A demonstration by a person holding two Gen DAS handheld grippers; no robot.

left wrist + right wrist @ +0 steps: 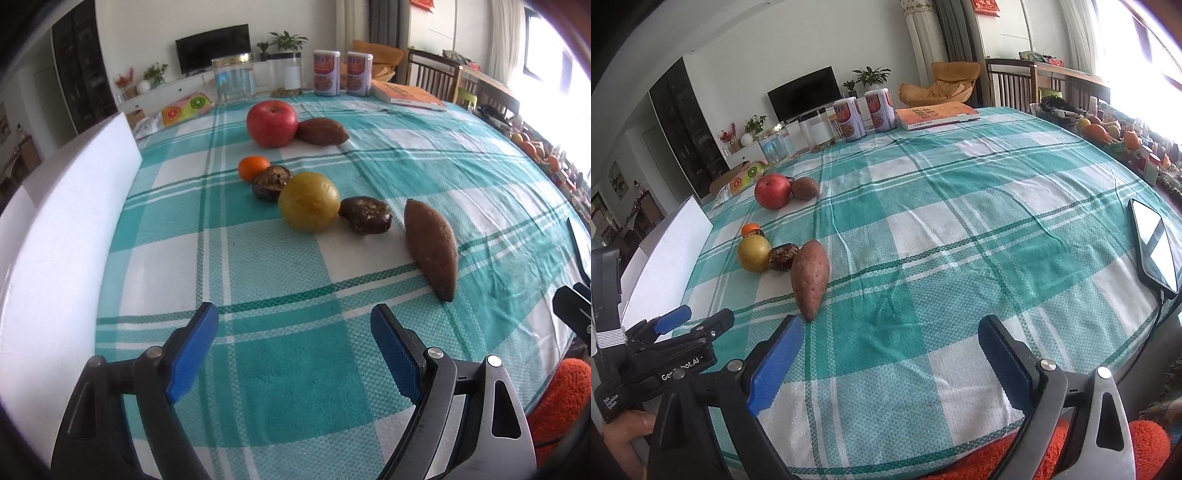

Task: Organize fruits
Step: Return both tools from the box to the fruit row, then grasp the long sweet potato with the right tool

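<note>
you had nothing sorted yet: both your left claw [293,319] and right claw [890,334] gaped empty, the fruits [308,201] scattered ahead, nearest sweet potato [809,275] just beyond the right claw's left finger.

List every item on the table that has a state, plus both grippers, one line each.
left gripper: open, empty, above the cloth
right gripper: open, empty
phone: screen lit, lying flat, cable plugged in
glass jar: lid on, upright, looks empty
two cans: upright, closed
book: closed, lying flat
near sweet potato: lying on the cloth, untouched
apple: whole, touching the far sweet potato
</note>
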